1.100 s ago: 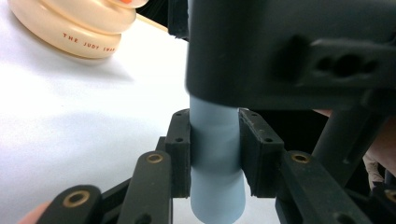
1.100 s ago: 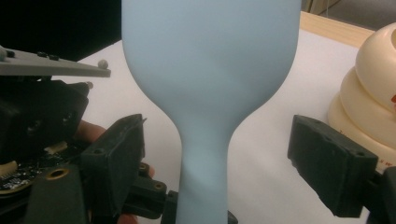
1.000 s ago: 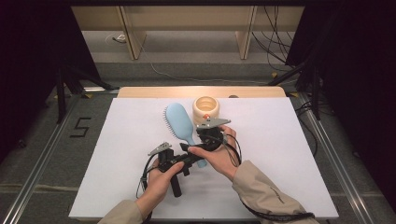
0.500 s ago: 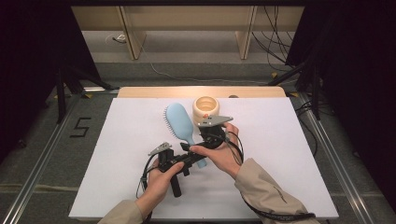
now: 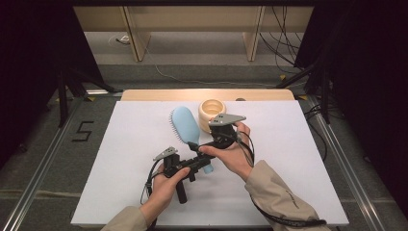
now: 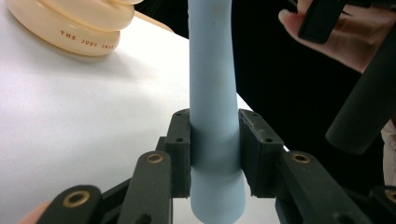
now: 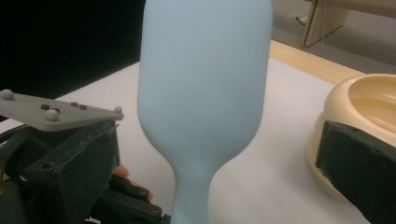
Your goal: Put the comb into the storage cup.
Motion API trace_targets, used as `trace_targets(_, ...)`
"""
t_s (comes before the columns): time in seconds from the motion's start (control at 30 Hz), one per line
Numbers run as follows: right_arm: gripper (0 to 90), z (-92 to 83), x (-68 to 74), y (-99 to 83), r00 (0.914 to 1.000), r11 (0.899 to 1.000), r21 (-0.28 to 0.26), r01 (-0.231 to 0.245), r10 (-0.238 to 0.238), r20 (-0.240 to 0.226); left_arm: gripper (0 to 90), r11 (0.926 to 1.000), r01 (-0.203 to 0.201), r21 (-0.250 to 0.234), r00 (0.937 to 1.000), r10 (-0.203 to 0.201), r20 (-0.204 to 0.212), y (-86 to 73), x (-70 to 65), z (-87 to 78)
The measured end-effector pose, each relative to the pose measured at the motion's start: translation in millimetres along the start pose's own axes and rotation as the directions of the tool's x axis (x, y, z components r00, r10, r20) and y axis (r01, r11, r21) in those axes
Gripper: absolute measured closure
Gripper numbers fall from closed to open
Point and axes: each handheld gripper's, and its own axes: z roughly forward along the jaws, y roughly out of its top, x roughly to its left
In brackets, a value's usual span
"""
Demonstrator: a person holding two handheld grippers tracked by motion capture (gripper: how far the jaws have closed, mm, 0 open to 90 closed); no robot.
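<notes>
White tabletop (image 5: 298, 159): left gripper (image 6: 215, 154) is clamping the blue hairbrush (image 5: 185, 126) handle, while the right gripper (image 5: 219, 137), jaws just opening wide, is holding nothing. Handover probably done (cream bowl (image 5: 212, 109) close by); right should be backing off.

cream ring-shaped holder (image 6: 70, 25): red lettering "the judy ship", last word cut off. floor (image 5: 48, 144): black numeral "5".

A white table (image 5: 120, 144) carries a cream ribbed bowl (image 5: 211, 111) at twelve o'clock, toward the far edge, upright.
</notes>
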Motion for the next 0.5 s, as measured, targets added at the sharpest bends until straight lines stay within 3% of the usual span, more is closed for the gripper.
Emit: trace_targets(0.5, 0.6, -7.1, -8.3, 12.1, 0.9997, 0.999, -0.033, -0.011, 0.012, 0.020, 66.2, 1.0000, 0.000, -0.003, 1.0000, 0.000, 0.002, 1.0, -0.6, 0.2)
